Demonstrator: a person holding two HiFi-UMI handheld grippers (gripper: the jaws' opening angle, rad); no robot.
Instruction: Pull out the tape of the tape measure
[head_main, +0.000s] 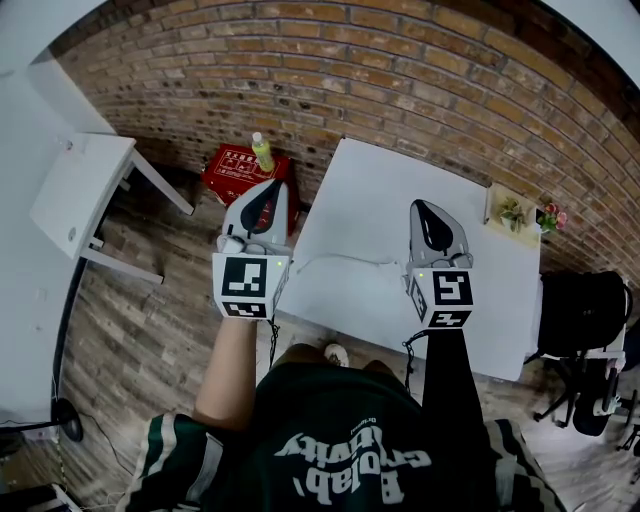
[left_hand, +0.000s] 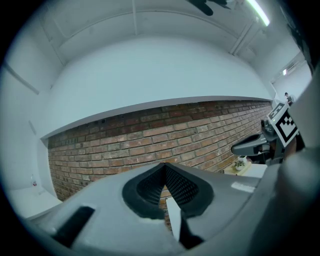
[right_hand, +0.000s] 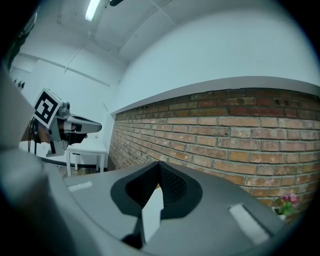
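No tape measure shows in any view. In the head view both grippers are held level over the near side of a white table (head_main: 380, 200). My left gripper (head_main: 271, 184) hangs past the table's left edge, above the wooden floor. My right gripper (head_main: 419, 205) is over the table top. The jaws of each are pressed together with nothing between them. The left gripper view looks along its shut jaws (left_hand: 164, 166) at a brick wall, with the right gripper (left_hand: 251, 147) off to the side. The right gripper view shows its shut jaws (right_hand: 160, 164) and the left gripper (right_hand: 75, 125) at the far left.
A thin white cable (head_main: 345, 260) lies on the table near its front. A small tray with plants (head_main: 512, 214) sits at the back right corner. A red box (head_main: 240, 170) with a yellow-green bottle (head_main: 262, 151) is on the floor. A white side table (head_main: 80, 190) stands left, a black chair (head_main: 585, 312) right.
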